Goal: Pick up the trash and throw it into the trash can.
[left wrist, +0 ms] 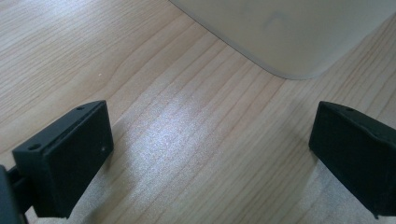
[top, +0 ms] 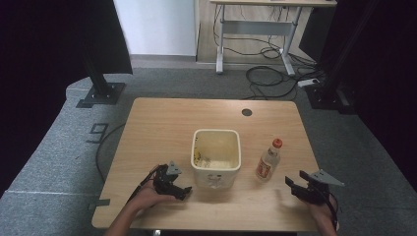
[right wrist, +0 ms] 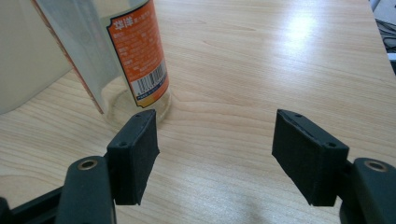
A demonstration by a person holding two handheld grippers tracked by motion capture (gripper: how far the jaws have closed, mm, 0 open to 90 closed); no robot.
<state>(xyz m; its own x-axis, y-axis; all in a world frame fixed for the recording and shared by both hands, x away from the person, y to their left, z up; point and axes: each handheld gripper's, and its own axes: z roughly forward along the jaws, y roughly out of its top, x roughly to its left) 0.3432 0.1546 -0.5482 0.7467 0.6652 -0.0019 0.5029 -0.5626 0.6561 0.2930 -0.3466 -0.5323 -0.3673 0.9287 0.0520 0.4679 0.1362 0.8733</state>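
Here, we list by size.
Table [top: 162,123]: wooden; we find everything on it.
Tub [top: 216,152]: cream, open-topped, centre.
Bottle [top: 268,162]: clear, orange label, red cap, upright just right of the tub.
Left gripper [top: 185,190]: jaws wide, nothing between, near the tub's front-left corner.
Right gripper [top: 290,183]: jaws wide, holding nothing, near the bottle.

**Counter and what stands on it**

A light wooden counter [top: 162,123] with rounded corners has a dark round hole [top: 247,112] near its far edge. A cream bin [top: 216,156] stands near the middle, toward the near edge. An orange-capped clear bottle [top: 268,161] stands just beside the bin, toward the right edge.
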